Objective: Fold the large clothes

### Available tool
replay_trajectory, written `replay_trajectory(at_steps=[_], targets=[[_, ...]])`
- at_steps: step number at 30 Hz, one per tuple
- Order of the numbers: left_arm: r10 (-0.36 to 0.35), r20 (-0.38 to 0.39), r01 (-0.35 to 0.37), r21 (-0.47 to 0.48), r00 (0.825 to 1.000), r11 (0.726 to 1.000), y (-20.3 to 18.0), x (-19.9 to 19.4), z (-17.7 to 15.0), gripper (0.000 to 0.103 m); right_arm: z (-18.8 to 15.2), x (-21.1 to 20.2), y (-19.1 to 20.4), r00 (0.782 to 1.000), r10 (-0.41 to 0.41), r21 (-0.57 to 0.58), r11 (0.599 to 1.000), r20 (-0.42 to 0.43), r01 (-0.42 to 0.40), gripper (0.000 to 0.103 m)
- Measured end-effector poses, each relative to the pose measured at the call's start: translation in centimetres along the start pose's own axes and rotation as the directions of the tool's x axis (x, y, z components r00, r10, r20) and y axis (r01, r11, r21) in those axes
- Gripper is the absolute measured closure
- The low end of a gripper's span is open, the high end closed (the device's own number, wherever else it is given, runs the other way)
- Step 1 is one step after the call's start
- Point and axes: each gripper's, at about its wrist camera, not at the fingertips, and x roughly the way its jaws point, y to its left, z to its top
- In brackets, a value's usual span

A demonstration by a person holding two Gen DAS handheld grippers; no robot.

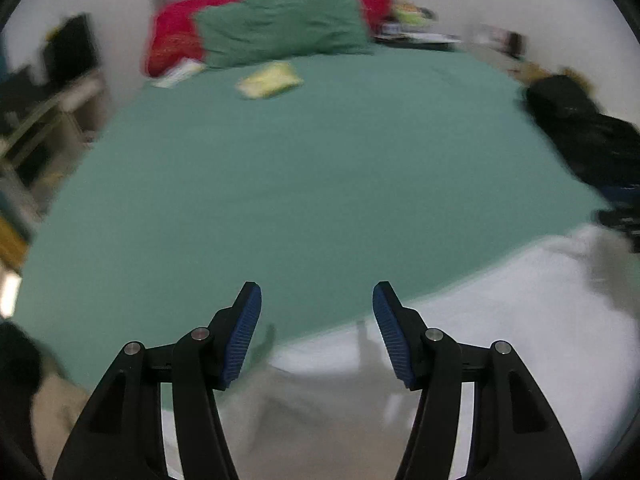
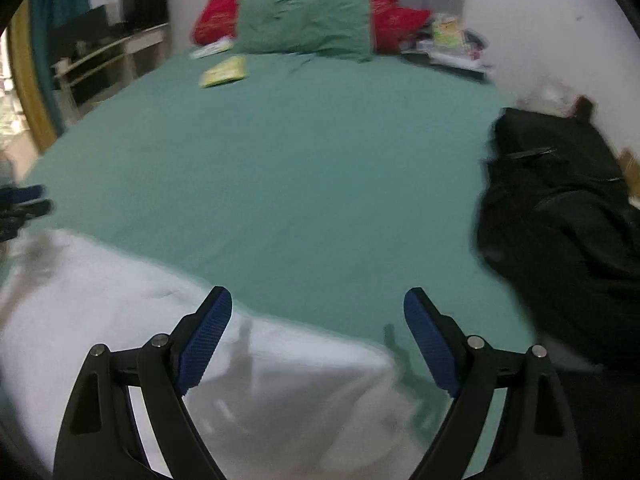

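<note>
The sheet (image 1: 304,184) ahead of the fingers is plain teal green. Under the fingers lies a plain white cloth (image 2: 120,300). The finger pads (image 2: 206,338) are blue with a fine ribbed texture, on black arms. Far ahead, a green pillow (image 1: 280,28) leans on a red blanket (image 1: 172,36) with faint yellow marks. A yellow-green packet (image 1: 270,79) lies in front of them. To the right of the fingers is a black heap (image 2: 560,216).
</note>
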Motion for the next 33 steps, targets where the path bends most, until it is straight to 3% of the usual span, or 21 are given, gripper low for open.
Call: replay_trajectory(at_steps=[1, 2, 4, 6, 9, 12, 15, 18, 21, 27, 31, 33], targets=[[-0.063, -0.033, 0.063, 0.005, 0.997, 0.998, -0.6, 0.2, -0.3, 0.042, -0.8, -0.2, 1.0, 0.996, 0.083, 0.003, 0.997, -0.039, -0.083, 0.015], [-0.150, -0.089, 0.150, 0.002, 0.985, 0.989, -1.6, 0.8, -0.8, 0.042, -1.6, -0.3, 2.4, 0.971, 0.220, 0.009, 0.975, -0.093, -0.220, 0.015], [-0.234, -0.182, 0.241, 0.017, 0.955, 0.970, -3.1, 2.1, -1.8, 0.042, -2.7, -0.1, 4.4, 0.924, 0.350, 0.004, 0.935, -0.155, -0.354, 0.015], [-0.203, -0.248, 0.220, 0.045, 0.947, 0.974, -4.3, 4.0, -2.6, 0.042, -3.5, 1.4, 6.5, 0.894, 0.382, -0.026, 0.917, -0.235, -0.398, 0.015], [-0.148, -0.215, 0.170, 0.088, 0.965, 0.982, -4.9, 4.9, -2.0, 0.042, -3.1, 4.3, 7.6, 0.926, 0.258, -0.090, 0.952, -0.274, -0.292, 0.015], [-0.074, -0.177, 0.088, 0.076, 0.981, 0.993, -4.5, 5.7, -1.1, 0.042, -0.9, 5.4, 8.1, 0.960, 0.169, -0.169, 0.963, -0.222, -0.208, 0.015], [0.025, -0.113, -0.020, 0.047, 0.993, 0.999, -3.2, 6.6, 0.1, 0.042, 1.3, 7.6, 7.6, 0.973, 0.133, -0.152, 0.975, -0.190, -0.163, 0.015], [0.145, -0.052, -0.146, -0.012, 0.988, 0.989, -1.3, 6.0, 0.8, 0.042, 3.3, 8.3, 7.0, 0.994, 0.015, -0.141, 0.990, -0.110, -0.031, 0.015], [0.182, 0.007, -0.181, -0.081, 0.983, 0.980, 1.8, 3.1, 0.6, 0.042, 4.2, 5.9, 6.5, 0.999, -0.033, -0.099, 0.995, 0.015, 0.034, 0.015], [0.166, 0.048, -0.156, -0.168, 0.985, 0.973, 5.9, -4.1, -4.0, 0.042, 0.9, -0.2, 4.7, 0.998, -0.053, 0.016, 0.998, 0.035, 0.053, 0.015], [0.012, -0.102, -0.031, -0.182, 0.995, 0.983, 7.8, -4.6, -8.5, 0.042, -4.2, -2.8, 2.2, 0.999, -0.008, 0.078, 0.997, -0.048, 0.012, 0.015], [0.001, -0.161, -0.029, -0.171, 0.987, 0.985, 8.2, -3.9, -10.5, 0.042, -5.8, -3.4, 0.4, 0.997, 0.020, 0.101, 0.995, -0.070, -0.013, 0.015]])
